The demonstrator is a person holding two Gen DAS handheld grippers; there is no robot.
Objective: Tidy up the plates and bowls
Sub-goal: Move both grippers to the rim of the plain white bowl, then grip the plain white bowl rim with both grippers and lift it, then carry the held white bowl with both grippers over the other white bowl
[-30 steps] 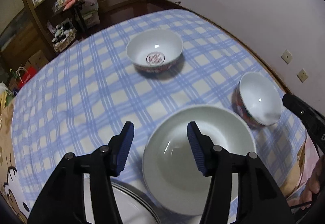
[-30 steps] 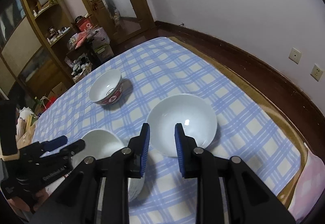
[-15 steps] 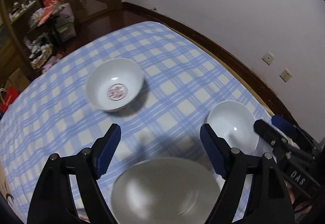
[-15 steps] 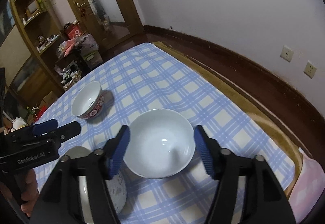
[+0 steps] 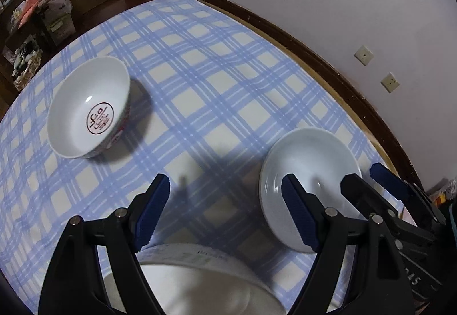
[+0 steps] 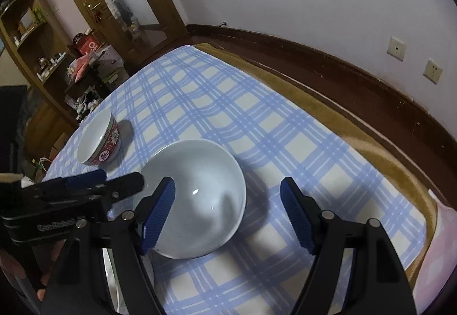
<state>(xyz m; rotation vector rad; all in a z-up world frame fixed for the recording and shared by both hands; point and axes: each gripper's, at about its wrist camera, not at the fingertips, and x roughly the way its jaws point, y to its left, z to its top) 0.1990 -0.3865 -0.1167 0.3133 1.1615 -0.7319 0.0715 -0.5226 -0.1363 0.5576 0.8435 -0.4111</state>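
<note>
While both grippers hang above a table covered with a blue-and-white checked cloth (image 5: 217,81), neither holds anything. Left gripper (image 5: 225,212): its blue ribbed pads stand wide apart over bare cloth, with nothing between them. Beneath its fingers, at the bottom edge of the left wrist view, lies the pale rim of a large white dish (image 5: 200,272) – blurred, so whether it is a plate or a bowl cannot be told. Right gripper (image 6: 228,212): its jaws are opening, the last small part of the way. The left pad overlaps the near rim of a plain white bowl (image 6: 200,201) in the picture, the right pad is out over the cloth, and neither pad presses on the bowl. That bowl stands upright on the cloth near the table's right edge; in the left wrist view it appears just right of the left gripper's right finger (image 5: 297,212), with the right gripper's tips reaching in beside it from the frame's right side.

A second bowl (image 5: 88,106) – white inside with a red round emblem at the bottom, red patterned outside – stands upright farther back on the left, well apart from the plain bowl. Behind the table are a white wall with two sockets (image 6: 414,58), a dark skirting board, wooden shelving and a door.
</note>
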